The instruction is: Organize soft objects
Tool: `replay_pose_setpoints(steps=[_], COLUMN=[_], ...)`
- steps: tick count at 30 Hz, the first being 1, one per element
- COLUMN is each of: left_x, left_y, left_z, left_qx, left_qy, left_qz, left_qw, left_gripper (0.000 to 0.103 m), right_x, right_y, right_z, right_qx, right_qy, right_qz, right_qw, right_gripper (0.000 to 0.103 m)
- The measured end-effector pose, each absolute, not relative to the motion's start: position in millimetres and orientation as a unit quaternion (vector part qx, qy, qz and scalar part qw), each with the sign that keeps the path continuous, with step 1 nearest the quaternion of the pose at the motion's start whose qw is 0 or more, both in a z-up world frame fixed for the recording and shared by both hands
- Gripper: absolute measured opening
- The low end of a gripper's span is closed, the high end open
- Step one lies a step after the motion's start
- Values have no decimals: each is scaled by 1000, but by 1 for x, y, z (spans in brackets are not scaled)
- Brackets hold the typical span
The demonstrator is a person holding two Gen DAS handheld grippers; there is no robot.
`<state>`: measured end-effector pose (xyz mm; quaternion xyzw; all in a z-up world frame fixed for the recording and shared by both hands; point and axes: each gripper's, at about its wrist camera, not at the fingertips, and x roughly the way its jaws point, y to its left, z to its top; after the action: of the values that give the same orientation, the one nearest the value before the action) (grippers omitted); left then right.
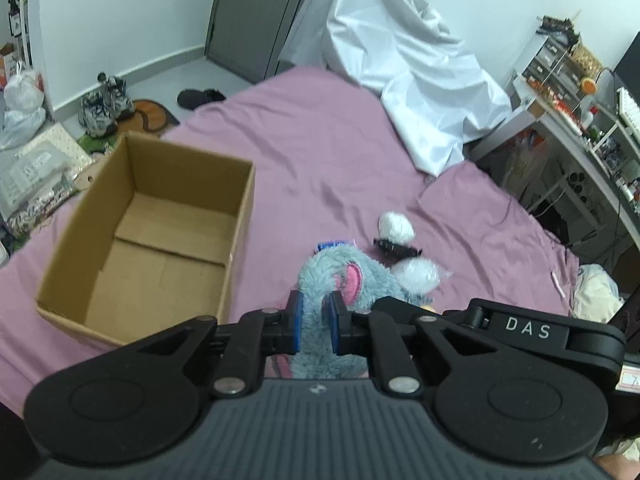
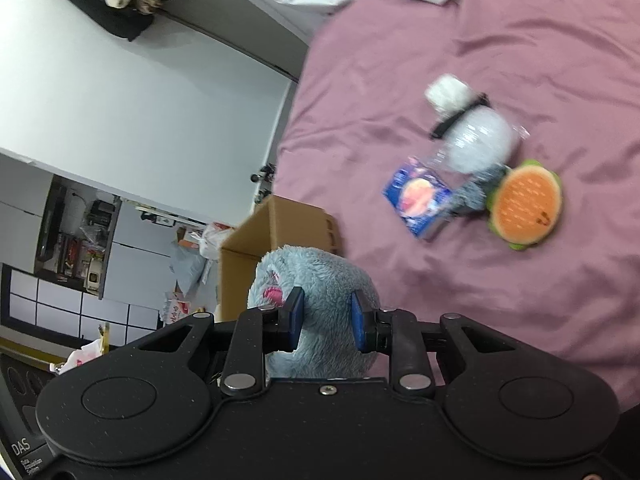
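The left gripper (image 1: pixel 316 322) has its blue pads clamped on a fold of the fluffy grey-blue plush toy with pink ears (image 1: pixel 344 280). The right gripper (image 2: pixel 326 322) pinches another bulge of the same toy, its pads pressed into the fur on both sides. The toy hangs between the two grippers above the mauve bedsheet (image 1: pixel 320 152), just beside the open brown cardboard box (image 1: pixel 152 236), which is empty, so nothing is sorted yet.

Its long axis seems to run away from the left gripper toward the bed's middle, with a pink ear facing up, though fur and blur hide the head end.

Left on the sheet are a white fluffy ball in clear wrap (image 2: pixel 478 140), an orange-and-green round plush (image 2: pixel 526 202) and a small blue packet (image 2: pixel 416 200), all close together and well apart from the box.
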<state>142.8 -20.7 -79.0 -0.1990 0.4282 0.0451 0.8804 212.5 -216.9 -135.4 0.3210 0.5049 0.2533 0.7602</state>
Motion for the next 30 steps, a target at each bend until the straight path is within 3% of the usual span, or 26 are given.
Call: replay_pose_setpoints(steps=[12,30], left_x=[130,123], left_y=[17,83], left_z=[-40,-34], left_qx=[-213,-248], left_qy=[385,363], left_qz=[54,71], left_qw=[896,896], left_gripper=[12,12], right_x=[215,218], right_y=[-175,-109], right_z=[-95,-82], right_qx=[296,277], right_qy=[476,469], right_qz=[284,305], right_qw=[778,781], right_gripper=[25,25])
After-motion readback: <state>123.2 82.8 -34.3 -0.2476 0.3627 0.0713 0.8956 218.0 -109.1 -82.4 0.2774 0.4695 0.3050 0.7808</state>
